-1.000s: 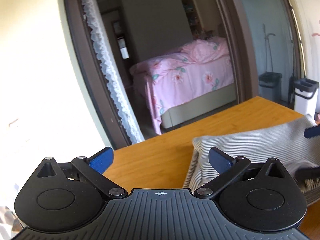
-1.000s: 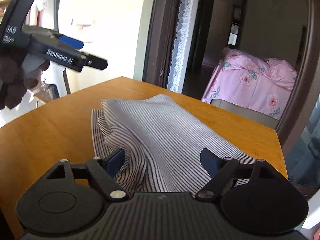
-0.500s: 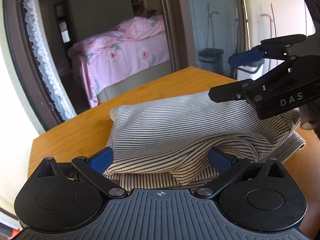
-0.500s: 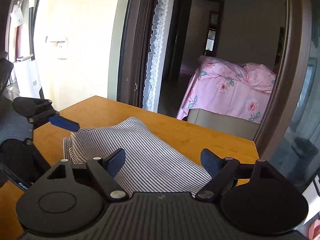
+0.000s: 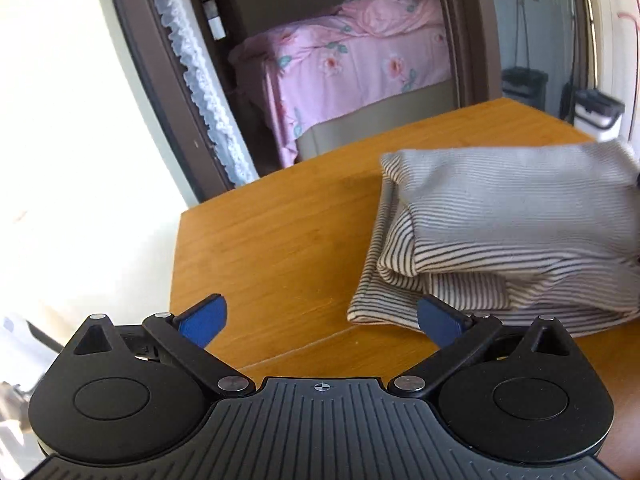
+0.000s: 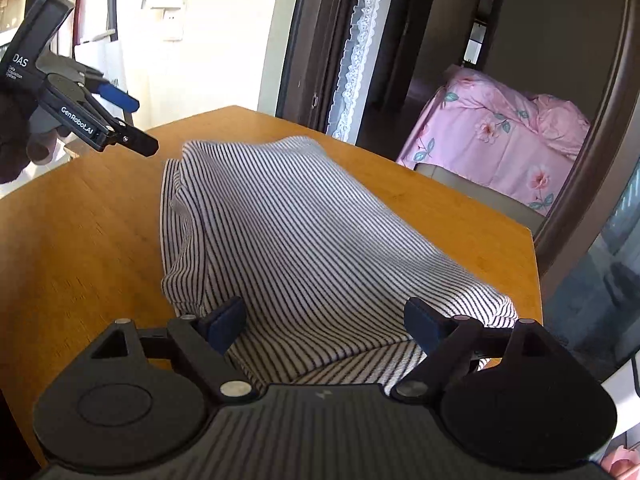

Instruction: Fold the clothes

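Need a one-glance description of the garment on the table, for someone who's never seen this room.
Start at the wooden table in front of the doorway to the room with the pink floral bed. The striped garment lies on it, folded into a puffy bundle of several layers. It is the only cloth on the table, with thin dark stripes on off-white.

The left gripper point(image 6: 134, 126) is black with blue finger pads, silver screws, and white "DAS" and "GenRobot.AI" lettering.
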A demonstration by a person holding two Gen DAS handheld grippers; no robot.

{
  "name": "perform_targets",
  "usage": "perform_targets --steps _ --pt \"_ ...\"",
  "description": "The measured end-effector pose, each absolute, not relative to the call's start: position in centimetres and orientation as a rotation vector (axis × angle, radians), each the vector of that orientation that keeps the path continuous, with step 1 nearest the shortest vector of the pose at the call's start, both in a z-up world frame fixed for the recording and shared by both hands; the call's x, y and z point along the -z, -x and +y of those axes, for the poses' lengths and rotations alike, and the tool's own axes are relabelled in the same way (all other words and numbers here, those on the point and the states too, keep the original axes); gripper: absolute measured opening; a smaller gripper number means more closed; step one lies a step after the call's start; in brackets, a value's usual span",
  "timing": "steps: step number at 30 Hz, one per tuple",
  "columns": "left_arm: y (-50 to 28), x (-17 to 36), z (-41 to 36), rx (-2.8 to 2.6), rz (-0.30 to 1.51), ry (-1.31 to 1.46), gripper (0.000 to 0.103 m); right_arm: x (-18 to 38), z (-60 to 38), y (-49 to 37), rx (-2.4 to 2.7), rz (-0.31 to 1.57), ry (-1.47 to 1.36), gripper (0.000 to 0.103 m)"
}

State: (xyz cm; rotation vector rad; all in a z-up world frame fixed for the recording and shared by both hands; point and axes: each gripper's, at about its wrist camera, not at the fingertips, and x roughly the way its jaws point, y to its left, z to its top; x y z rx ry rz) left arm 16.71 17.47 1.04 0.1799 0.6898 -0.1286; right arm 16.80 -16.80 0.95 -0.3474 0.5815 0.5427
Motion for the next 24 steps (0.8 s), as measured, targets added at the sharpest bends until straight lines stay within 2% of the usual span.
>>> perform_targets --steps 5,10,13,19,21,23,24 --pt "-16.8 -3.0 15.6 0.396 0.676 0.070 0.103 -2.8 -18.6 -19.4 -0.436 0.494 0.308 0.089" --pt "-18.9 0.7 11.5 0.598 0.815 0.294 0.103 -0.6 -20.6 -23.4 -0.285 0.529 0.319 0.085" --pt "-19.9 1.9 11.0 0.552 0.824 0.261 0.103 1.5 -20.8 -23.6 -0.253 0.591 0.344 0.085" --pt "-23.2 2.5 12.1 0.403 0.789 0.152 0.103 2.1 -19.3 -20.1 -0.307 0.595 0.318 0.086" --pt "-24.6 2.9 12.5 0.384 0.766 0.122 0.103 2.1 -18.7 -19.2 -0.353 0.625 0.271 0.091" --pt "-25.8 2.9 12.5 0.360 0.753 0.081 0.103 2.2 -18.0 -18.4 -0.403 0.658 0.228 0.103" --pt "-26.2 2.8 12.4 0.352 0.752 0.072 0.103 2.3 -17.6 -18.2 -0.428 0.670 0.213 0.103"
